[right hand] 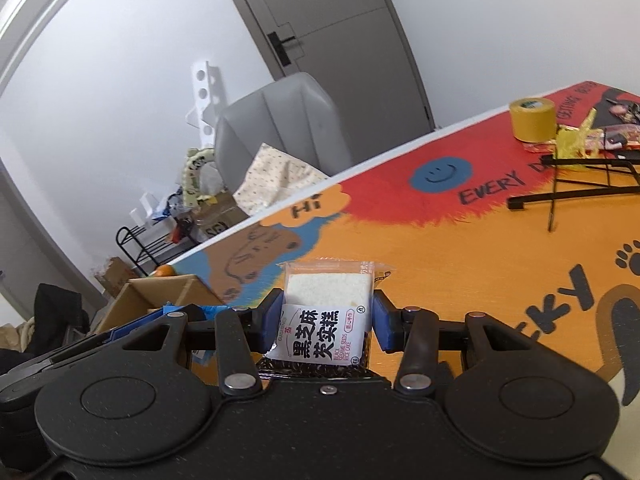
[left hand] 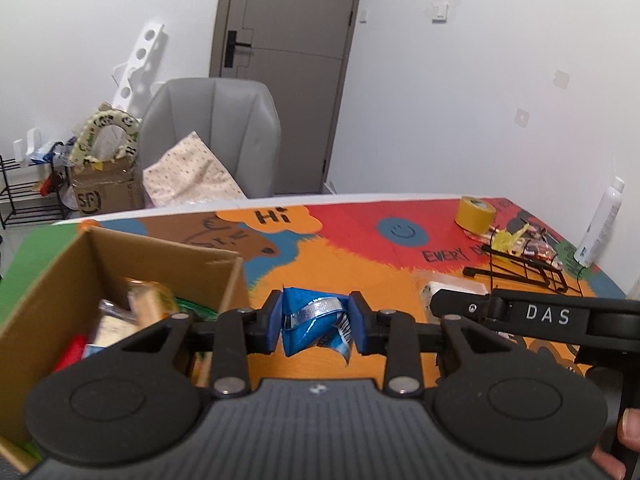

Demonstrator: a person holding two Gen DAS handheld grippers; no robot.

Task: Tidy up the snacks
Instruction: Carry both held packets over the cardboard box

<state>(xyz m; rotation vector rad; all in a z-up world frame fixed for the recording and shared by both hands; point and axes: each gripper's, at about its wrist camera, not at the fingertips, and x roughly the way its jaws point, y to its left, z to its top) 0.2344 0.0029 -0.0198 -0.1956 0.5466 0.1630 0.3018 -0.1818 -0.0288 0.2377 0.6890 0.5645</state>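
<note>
My left gripper (left hand: 316, 322) is shut on a crumpled blue and silver snack packet (left hand: 314, 326), held above the table just right of an open cardboard box (left hand: 52, 292) that holds several snacks. My right gripper (right hand: 326, 320) is shut on a white sesame rice cake packet (right hand: 326, 316) with black Chinese print, held over the table. The box (right hand: 160, 292) shows at the left in the right wrist view. The right gripper's black body marked DAS (left hand: 548, 316) shows at the right in the left wrist view.
The colourful table mat (left hand: 360, 248) carries a yellow tape roll (left hand: 476, 214), a black wire rack (left hand: 524, 268), small snack packets (right hand: 616, 136) and a white bottle (left hand: 600, 224) at the far right. A grey chair (left hand: 216, 136) stands behind the table.
</note>
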